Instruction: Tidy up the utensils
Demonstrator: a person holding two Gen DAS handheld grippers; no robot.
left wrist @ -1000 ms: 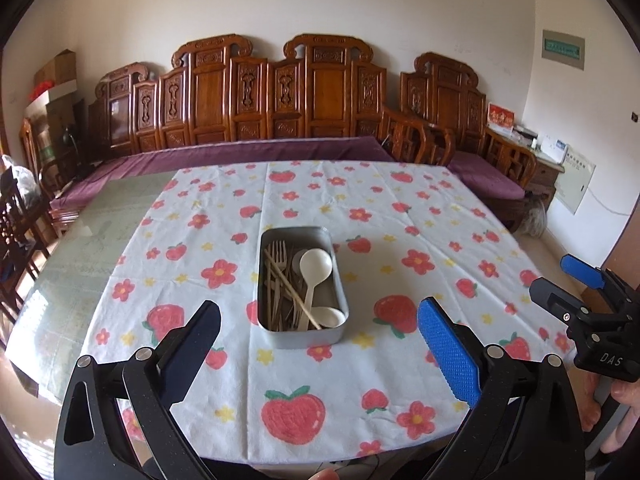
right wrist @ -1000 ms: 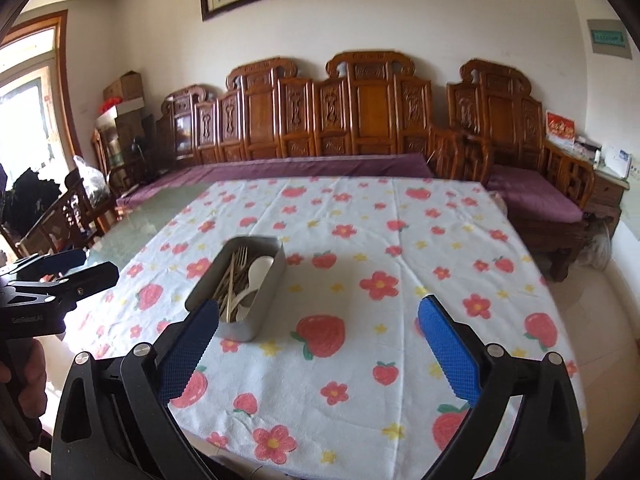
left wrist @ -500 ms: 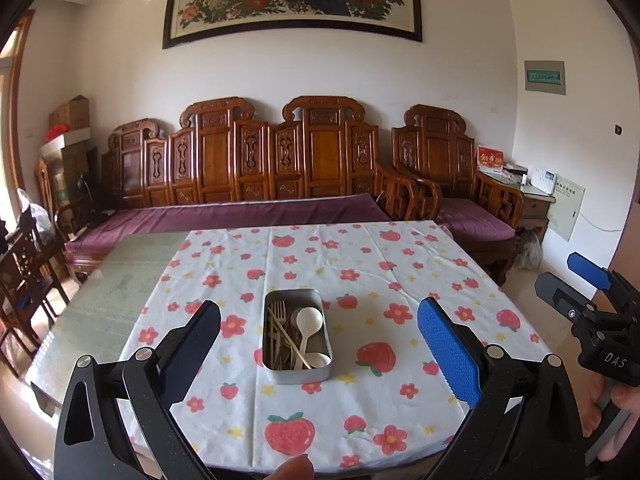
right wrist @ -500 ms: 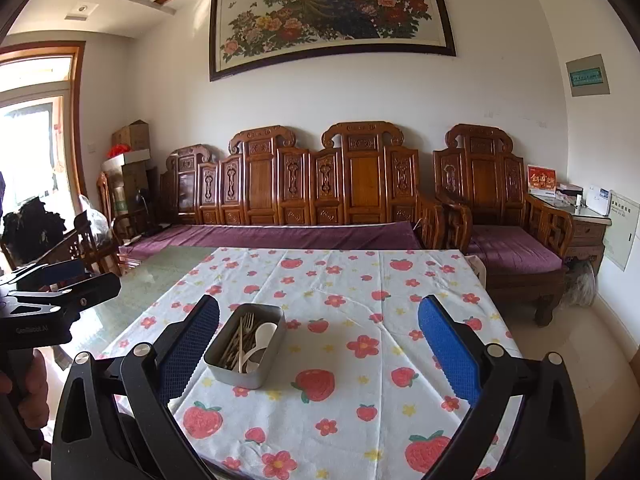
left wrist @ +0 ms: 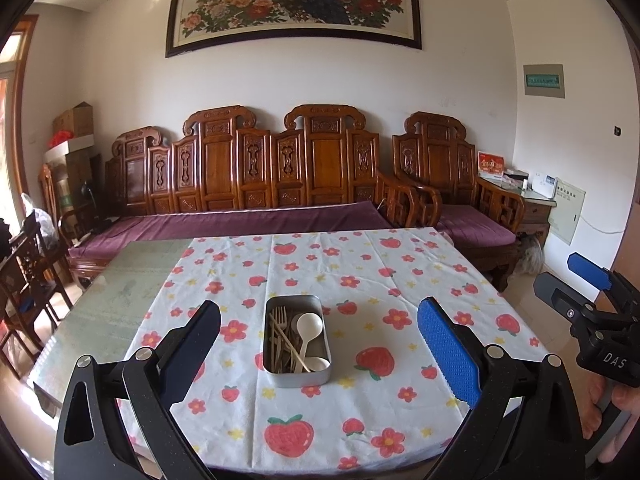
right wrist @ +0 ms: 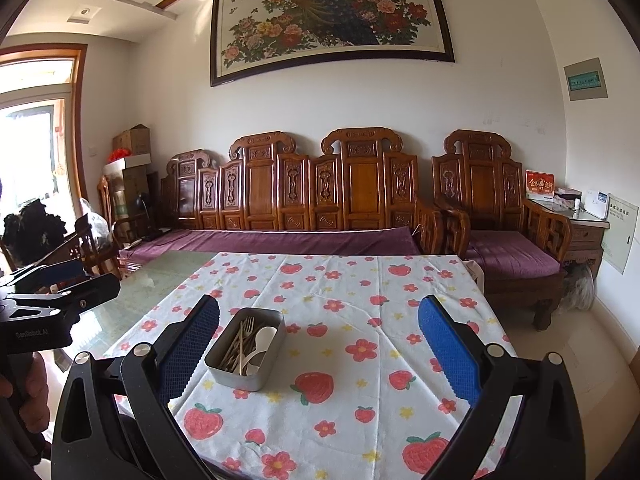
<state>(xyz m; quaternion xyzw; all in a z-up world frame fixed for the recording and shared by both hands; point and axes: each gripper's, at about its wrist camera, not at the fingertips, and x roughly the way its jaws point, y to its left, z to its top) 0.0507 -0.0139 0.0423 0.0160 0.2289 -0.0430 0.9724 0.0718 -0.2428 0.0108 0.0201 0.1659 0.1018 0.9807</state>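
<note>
Resting mid-counter on the strawberry-print white tablecloth, the grey metal rectangular tin keeps forks, chopsticks and white spoons gathered; left gripper and right gripper are held back, jaws wide, empty.

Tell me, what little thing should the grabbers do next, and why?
Probably bring the left gripper forward and down toward the metal tin. Both it and the right gripper are open and empty, held back near the table's front edge. The forks, chopsticks and white spoons all lie jumbled in that one tin, and the tin sits straight ahead of the left gripper.
</note>
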